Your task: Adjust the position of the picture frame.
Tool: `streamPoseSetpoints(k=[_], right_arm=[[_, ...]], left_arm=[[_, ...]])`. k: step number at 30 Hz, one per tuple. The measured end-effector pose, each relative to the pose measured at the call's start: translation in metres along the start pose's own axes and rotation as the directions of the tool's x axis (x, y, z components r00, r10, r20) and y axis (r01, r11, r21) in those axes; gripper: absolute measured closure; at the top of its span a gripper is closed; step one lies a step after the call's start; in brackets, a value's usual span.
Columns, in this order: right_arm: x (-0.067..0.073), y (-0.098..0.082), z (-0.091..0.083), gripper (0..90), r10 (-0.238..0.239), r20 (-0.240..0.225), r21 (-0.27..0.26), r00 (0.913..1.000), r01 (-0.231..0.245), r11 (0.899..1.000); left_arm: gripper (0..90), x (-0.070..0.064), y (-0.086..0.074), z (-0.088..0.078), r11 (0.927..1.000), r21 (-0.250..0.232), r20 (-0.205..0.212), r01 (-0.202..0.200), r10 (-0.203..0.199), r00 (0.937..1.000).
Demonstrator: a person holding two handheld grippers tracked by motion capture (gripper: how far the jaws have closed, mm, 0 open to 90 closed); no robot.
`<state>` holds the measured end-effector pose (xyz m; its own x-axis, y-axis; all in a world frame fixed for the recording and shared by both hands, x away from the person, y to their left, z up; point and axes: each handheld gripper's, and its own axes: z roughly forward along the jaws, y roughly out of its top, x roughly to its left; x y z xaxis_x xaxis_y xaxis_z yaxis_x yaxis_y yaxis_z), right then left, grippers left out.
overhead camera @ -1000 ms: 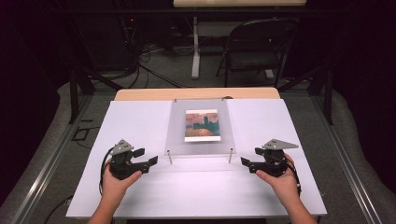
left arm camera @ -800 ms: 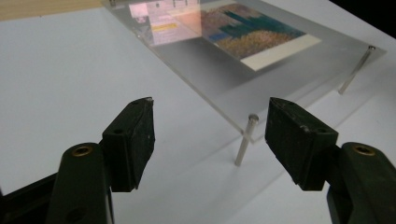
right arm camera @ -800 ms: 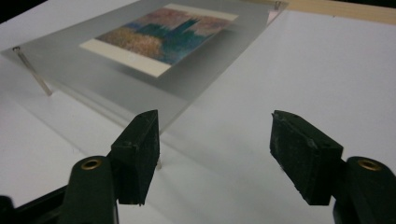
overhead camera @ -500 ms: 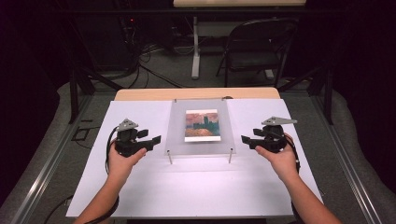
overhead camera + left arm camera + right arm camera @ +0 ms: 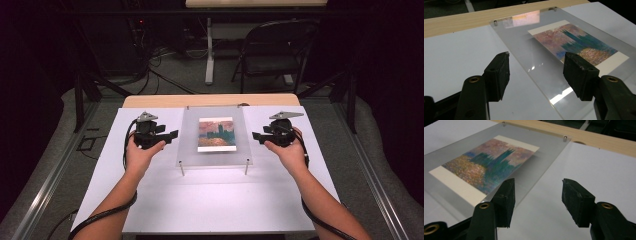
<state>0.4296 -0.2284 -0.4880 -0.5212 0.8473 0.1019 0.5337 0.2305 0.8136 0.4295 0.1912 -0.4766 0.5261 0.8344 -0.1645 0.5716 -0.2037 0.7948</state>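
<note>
A clear acrylic plate point(image 5: 190, 145) stands on small metal posts in the middle of the white table point(image 5: 220, 200), with a painted picture card point(image 5: 216, 134) lying under it. My left gripper point(image 5: 173, 134) is open just off the plate's left edge, jaws pointing at it. In the left gripper view the plate's edge point(image 5: 529, 65) runs between the spread jaws, and the card point(image 5: 576, 45) lies beyond. My right gripper point(image 5: 254, 135) is open at the plate's right edge. In the right gripper view the plate's edge point(image 5: 549, 167) passes between the jaws, with the card point(image 5: 489, 165) to the left.
A wooden strip point(image 5: 210, 100) runs along the table's far edge. Beyond it stand a dark folding chair point(image 5: 272, 55) and a table leg point(image 5: 209, 50) among floor cables. Metal rails point(image 5: 40, 200) flank the table. Two front posts point(image 5: 182, 170) hold up the plate.
Both hands have moved forward and inward from the near part of the table, bringing the open grippers up to the plate's left and right edges.
</note>
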Motion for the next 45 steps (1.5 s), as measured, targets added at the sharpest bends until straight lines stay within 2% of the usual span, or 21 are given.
streamPoseSetpoints(k=[4,6,11,18,21,28,31,41,42,45], right_arm=[[-0.002,0.006,0.008,43.9,-0.003,0.007,0.004,1.0000,0.003,1.000],[-0.005,0.011,0.017,43.5,-0.006,0.018,0.012,0.9998,0.006,1.000],[-0.008,0.017,0.032,42.4,0.019,0.014,0.015,0.9997,-0.019,1.000],[-0.012,0.020,0.051,41.1,0.087,-0.002,0.015,0.9962,-0.087,0.996],[-0.014,0.021,0.057,41.0,0.097,0.003,0.018,0.9953,-0.097,0.995],[-0.013,0.024,0.065,40.7,0.121,0.008,0.027,0.9926,-0.121,0.992],[-0.011,0.024,0.067,40.6,0.112,0.017,0.035,0.9935,-0.113,0.993],[-0.011,0.024,0.078,40.2,0.143,0.004,0.060,0.9897,-0.143,0.988],[-0.011,0.025,0.079,40.2,0.165,0.000,0.071,0.9863,-0.164,0.984],[-0.010,0.025,0.081,40.2,0.180,-0.001,0.080,0.9836,-0.180,0.981]], left_arm=[[37.8,0.004,0.005,0.008,0.9997,-0.002,-0.003,0.024,-0.024,0.9997],[37.7,0.010,0.008,0.016,0.9986,-0.012,0.001,0.051,-0.051,0.9987],[38.4,0.017,0.009,0.025,0.9959,-0.026,0.004,0.086,-0.086,0.9963],[39.4,0.027,0.006,0.042,0.9931,0.014,-0.011,0.116,-0.116,0.9932],[39.6,0.030,0.005,0.049,0.9915,0.039,-0.033,0.124,-0.123,0.9919],[39.6,0.032,0.004,0.057,0.9860,0.045,-0.050,0.160,-0.158,0.9861],[39.6,0.031,0.004,0.061,0.9837,0.050,-0.054,0.173,-0.170,0.9839],[39.8,0.024,0.008,0.075,0.9805,0.076,-0.026,0.181,-0.180,0.9834],[39.8,0.022,0.009,0.077,0.9790,0.083,-0.016,0.186,-0.186,0.9825],[39.7,0.020,0.010,0.081,0.9782,0.082,-0.005,0.191,-0.191,0.9815]])
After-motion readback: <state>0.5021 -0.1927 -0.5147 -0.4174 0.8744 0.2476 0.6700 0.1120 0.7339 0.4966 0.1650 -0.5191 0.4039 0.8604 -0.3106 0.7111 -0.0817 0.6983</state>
